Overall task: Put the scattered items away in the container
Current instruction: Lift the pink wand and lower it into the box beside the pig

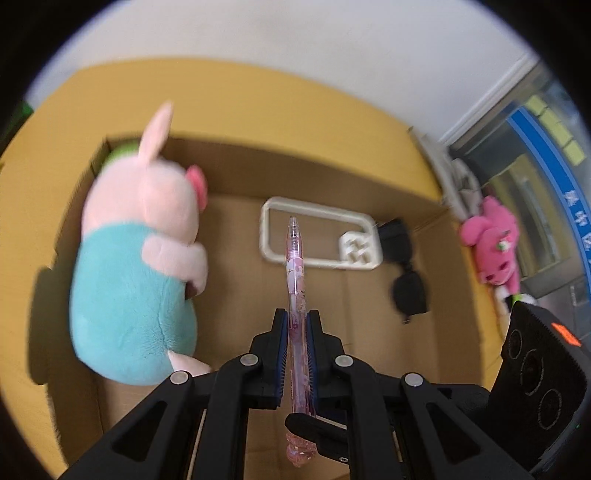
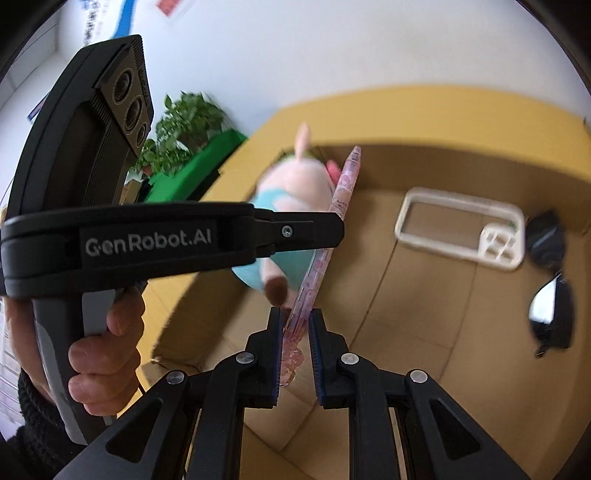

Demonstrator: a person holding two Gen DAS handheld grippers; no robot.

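Left wrist view: the left gripper (image 1: 296,325) is clamped on a pink pen (image 1: 296,273) pointing to 12 o'clock above the cardboard box (image 1: 369,173). Inside lie a pig plush (image 1: 136,266) at 9 o'clock, a white phone case (image 1: 321,236) and sunglasses (image 1: 404,273) at 2 o'clock. The right gripper (image 2: 296,325) has its jaws parted loosely around the pen's decorated end

One brand name is readable

"GenRobot.AI" stands in pale letters on the black side of the left hand-held gripper (image 2: 334,230), seen from the right wrist view. A blue sign band (image 1: 554,177) in the left wrist view carries white characters, too blurred to read. The print on the pink pen (image 1: 295,280) and on the wall posters (image 2: 92,26) cannot be read either.
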